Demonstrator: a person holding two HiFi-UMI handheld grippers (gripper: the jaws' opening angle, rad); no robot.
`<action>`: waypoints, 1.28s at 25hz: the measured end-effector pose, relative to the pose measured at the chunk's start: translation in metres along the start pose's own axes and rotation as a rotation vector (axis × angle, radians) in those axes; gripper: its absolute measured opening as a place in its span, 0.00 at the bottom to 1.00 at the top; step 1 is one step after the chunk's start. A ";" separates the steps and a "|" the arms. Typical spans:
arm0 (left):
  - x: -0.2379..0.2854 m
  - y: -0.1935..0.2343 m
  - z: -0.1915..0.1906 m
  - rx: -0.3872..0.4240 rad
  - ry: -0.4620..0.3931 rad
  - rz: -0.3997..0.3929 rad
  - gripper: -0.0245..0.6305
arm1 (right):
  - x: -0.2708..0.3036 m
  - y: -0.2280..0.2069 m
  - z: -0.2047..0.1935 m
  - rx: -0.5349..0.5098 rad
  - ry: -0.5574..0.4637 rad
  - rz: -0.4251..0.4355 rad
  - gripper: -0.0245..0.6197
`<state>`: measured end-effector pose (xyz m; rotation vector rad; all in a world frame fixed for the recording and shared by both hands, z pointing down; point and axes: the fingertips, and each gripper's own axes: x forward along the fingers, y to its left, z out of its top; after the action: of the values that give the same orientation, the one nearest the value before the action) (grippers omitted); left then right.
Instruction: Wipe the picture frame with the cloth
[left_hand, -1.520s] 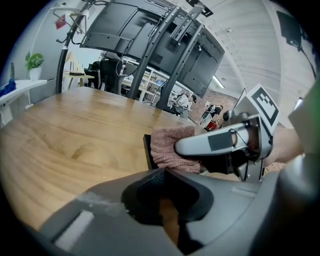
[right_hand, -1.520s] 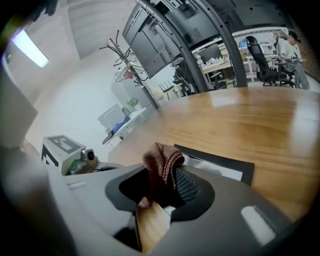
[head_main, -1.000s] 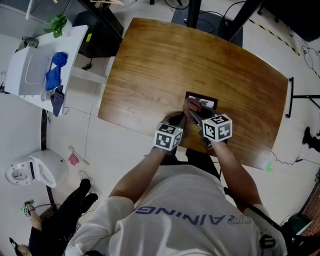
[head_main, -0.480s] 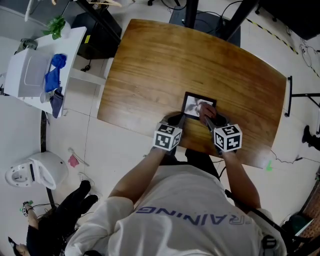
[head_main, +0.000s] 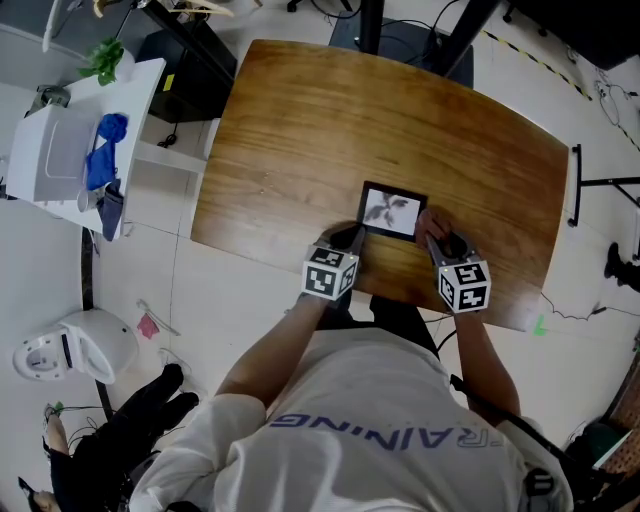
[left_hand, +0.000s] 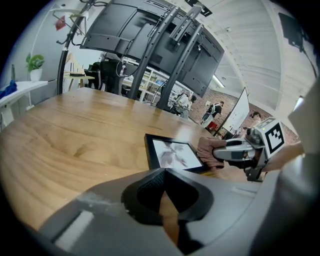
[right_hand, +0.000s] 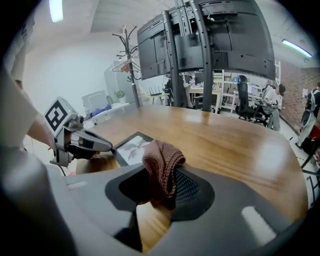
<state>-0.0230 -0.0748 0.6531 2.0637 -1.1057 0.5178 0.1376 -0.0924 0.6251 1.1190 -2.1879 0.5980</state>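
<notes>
Surface: a brown wooden surface (head_main: 400, 110) is seen from above; the frame is carried close to its near edge.
Frame: a black rectangular picture frame with a pale leaf print (head_main: 392, 211) is laid flat, print upward.
Cloth: a reddish-brown knitted cloth (right_hand: 162, 167) is held bunched against the frame's right edge, by the near right corner.
Right tongs: the right tongs (right_hand: 161, 184) are clamped on the cloth, a folded wad of which is seen standing up between the jaws.
Left tongs: the left tongs (left_hand: 164, 172) are seen pressed together with nothing between them. The tip is placed just beside the frame's near left corner; whether the frame is touched cannot be told.
Beside the surface: a white side table (head_main: 60, 150) is seen well apart, on the left.
</notes>
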 end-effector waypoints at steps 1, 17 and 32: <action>0.000 0.000 0.000 0.002 0.000 0.001 0.04 | -0.002 -0.003 -0.002 0.004 0.002 -0.011 0.24; -0.019 -0.004 0.018 0.028 -0.059 0.000 0.04 | -0.051 0.010 0.049 0.126 -0.229 0.048 0.24; -0.146 -0.065 0.240 0.321 -0.548 0.056 0.04 | -0.164 -0.074 0.164 0.080 -0.571 -0.126 0.23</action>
<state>-0.0462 -0.1533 0.3766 2.5502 -1.4687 0.1557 0.2247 -0.1434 0.4036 1.6105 -2.5497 0.3365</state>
